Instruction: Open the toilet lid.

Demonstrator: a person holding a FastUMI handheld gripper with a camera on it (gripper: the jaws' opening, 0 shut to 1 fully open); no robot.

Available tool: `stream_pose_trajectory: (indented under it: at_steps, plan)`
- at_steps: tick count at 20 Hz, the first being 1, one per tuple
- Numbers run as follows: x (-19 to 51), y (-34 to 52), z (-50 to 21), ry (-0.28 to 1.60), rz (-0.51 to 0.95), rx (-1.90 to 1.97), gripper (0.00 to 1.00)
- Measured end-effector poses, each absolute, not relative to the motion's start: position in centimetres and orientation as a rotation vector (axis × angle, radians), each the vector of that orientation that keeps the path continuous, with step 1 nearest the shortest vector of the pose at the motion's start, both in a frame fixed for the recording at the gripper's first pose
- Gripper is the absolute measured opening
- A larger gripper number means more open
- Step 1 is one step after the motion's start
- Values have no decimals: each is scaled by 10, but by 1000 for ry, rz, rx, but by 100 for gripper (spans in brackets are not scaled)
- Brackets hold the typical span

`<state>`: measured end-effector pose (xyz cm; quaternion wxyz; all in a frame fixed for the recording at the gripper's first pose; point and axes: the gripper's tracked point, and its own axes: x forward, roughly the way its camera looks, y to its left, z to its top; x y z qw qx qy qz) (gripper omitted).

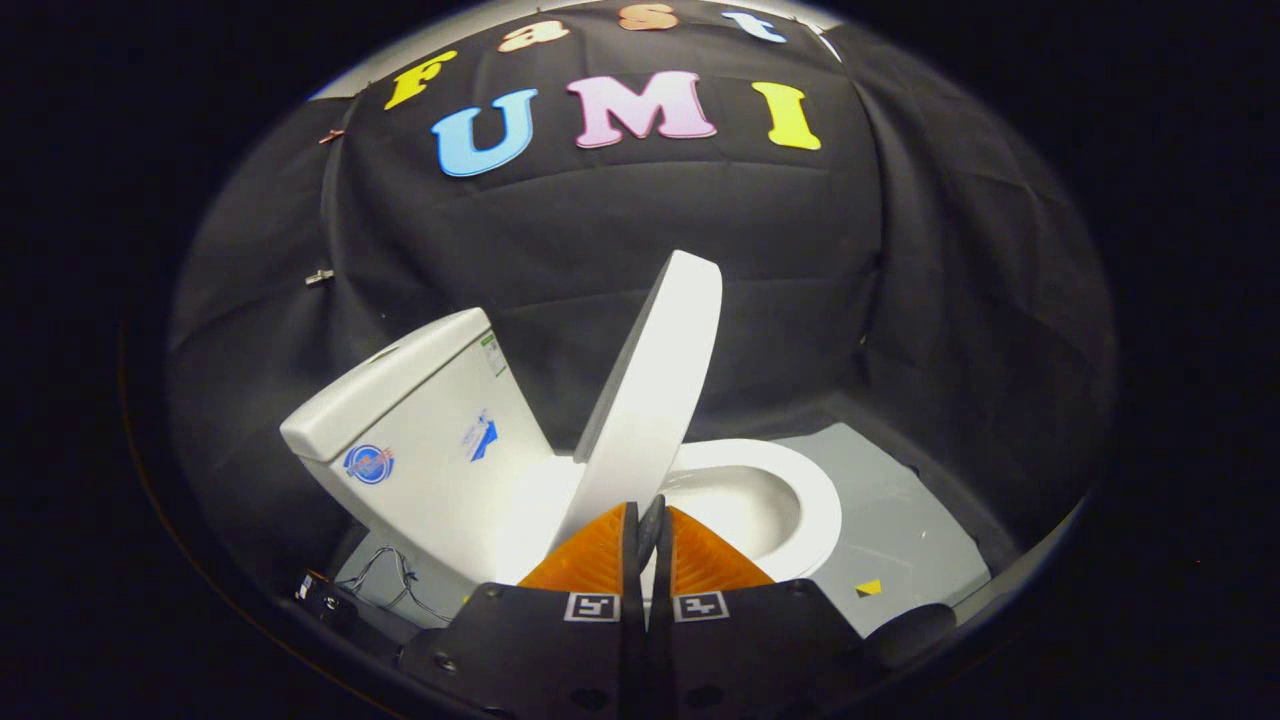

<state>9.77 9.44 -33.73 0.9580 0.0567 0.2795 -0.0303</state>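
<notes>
Lid raised past halfway, edge in the gripper

Gripper (648, 530) fingers are drawn together, clamped on the lower edge of the toilet lid (655, 385), which passes between them. From the gripper the lid runs up and away, its long axis tilted steeply, leaning toward the tank (420, 440) on the left of the lid. The open bowl (790, 500) lies right of the lid. Judged from this, the lid needs pushing further toward the tank.
</notes>
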Motion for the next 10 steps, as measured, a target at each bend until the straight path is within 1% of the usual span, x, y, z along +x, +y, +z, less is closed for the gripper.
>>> stream_pose_trajectory:
  at_steps: [6,10]
  plan:
    - [107,154,-315,508,21,-34,5]
    - [112,183,-312,490,43,-85,5]
